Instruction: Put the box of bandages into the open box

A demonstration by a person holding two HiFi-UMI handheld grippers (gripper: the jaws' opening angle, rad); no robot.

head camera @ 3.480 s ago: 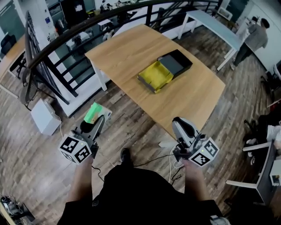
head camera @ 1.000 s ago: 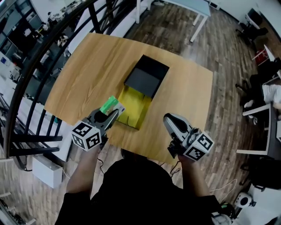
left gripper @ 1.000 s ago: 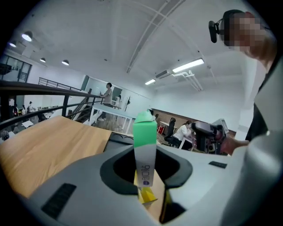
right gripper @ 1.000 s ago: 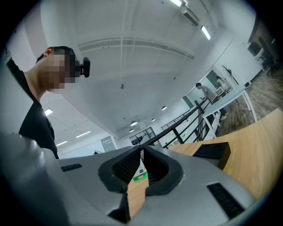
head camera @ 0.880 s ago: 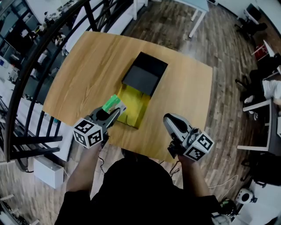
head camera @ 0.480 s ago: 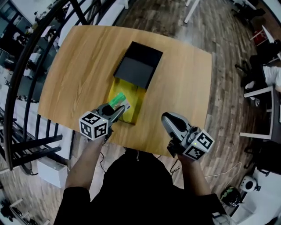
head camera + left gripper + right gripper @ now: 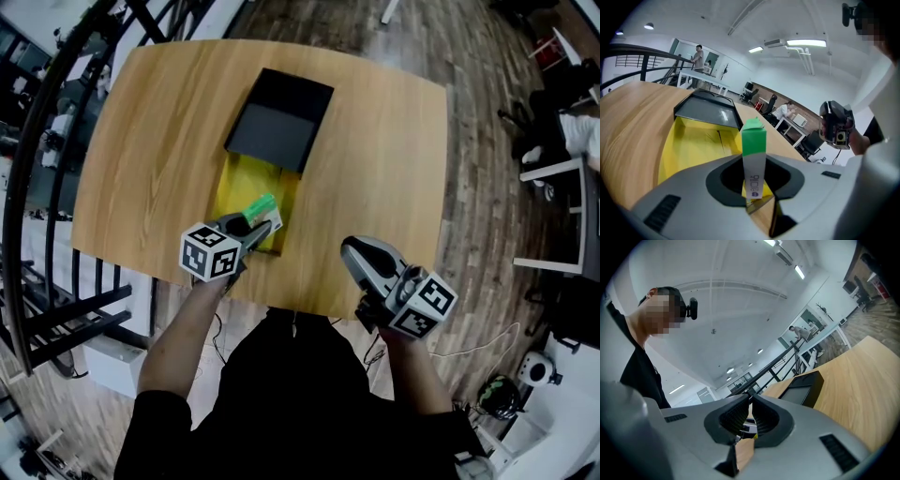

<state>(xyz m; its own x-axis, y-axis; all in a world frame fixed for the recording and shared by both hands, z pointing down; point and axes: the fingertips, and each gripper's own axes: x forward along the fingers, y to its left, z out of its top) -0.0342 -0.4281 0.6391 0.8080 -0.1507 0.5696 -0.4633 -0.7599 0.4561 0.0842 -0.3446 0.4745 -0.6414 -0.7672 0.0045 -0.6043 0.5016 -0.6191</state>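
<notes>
The open box lies on the wooden table (image 7: 375, 141): a yellow tray (image 7: 236, 184) with its black lid (image 7: 278, 120) joined at the far end. My left gripper (image 7: 264, 225) is shut on the box of bandages (image 7: 260, 207), green on top and white below. It holds the box upright over the tray's near end. In the left gripper view the box of bandages (image 7: 753, 140) stands between the jaws, with the yellow tray (image 7: 691, 143) and black lid (image 7: 707, 111) beyond. My right gripper (image 7: 351, 251) is shut and holds nothing, near the table's front edge, right of the tray.
A black railing (image 7: 37, 141) curves along the table's left side, over wooden floor. Chairs and a white desk (image 7: 562, 169) stand to the right. In the left gripper view a person (image 7: 698, 52) stands at a distant table. The right gripper view shows the black lid (image 7: 804, 386).
I have come from the floor up to the table. My left gripper has carried the box of bandages forward over the yellow tray's near end. The right gripper stays shut and low.
</notes>
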